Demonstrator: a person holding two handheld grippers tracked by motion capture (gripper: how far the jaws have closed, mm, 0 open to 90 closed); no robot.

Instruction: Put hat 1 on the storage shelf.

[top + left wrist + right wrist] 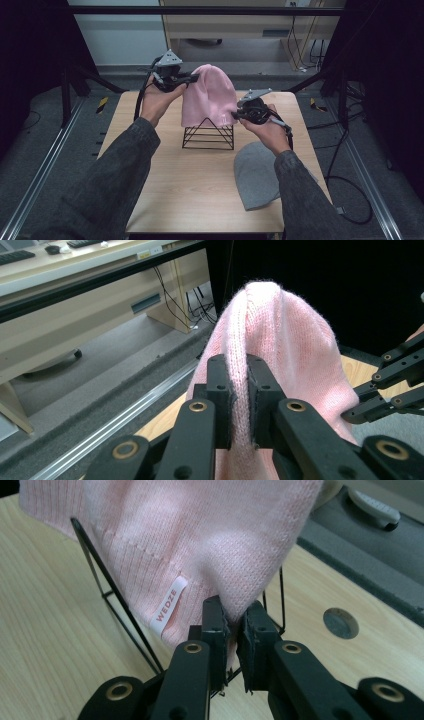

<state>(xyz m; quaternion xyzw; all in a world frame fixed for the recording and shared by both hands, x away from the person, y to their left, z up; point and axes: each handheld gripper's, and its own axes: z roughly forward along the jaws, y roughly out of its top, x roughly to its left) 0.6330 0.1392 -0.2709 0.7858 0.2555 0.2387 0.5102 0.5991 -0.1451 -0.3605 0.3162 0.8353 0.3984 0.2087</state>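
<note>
A grey hat [256, 175] lies near the desk [195, 190] front edge at lower right, partly hidden by the right sleeve. Beyond it, bare wood surrounds the wire stand [208, 135] mid-frame. The right tool [239, 115] pinches the pink hat [207, 97] hem low; the raised left tool [194, 77] pinches its upper side.

Your hat [207, 97] hangs over the wire stand [208, 135] at the desk [165, 170] middle; the other hat [256, 175] lies nearer you, to its right.
</note>
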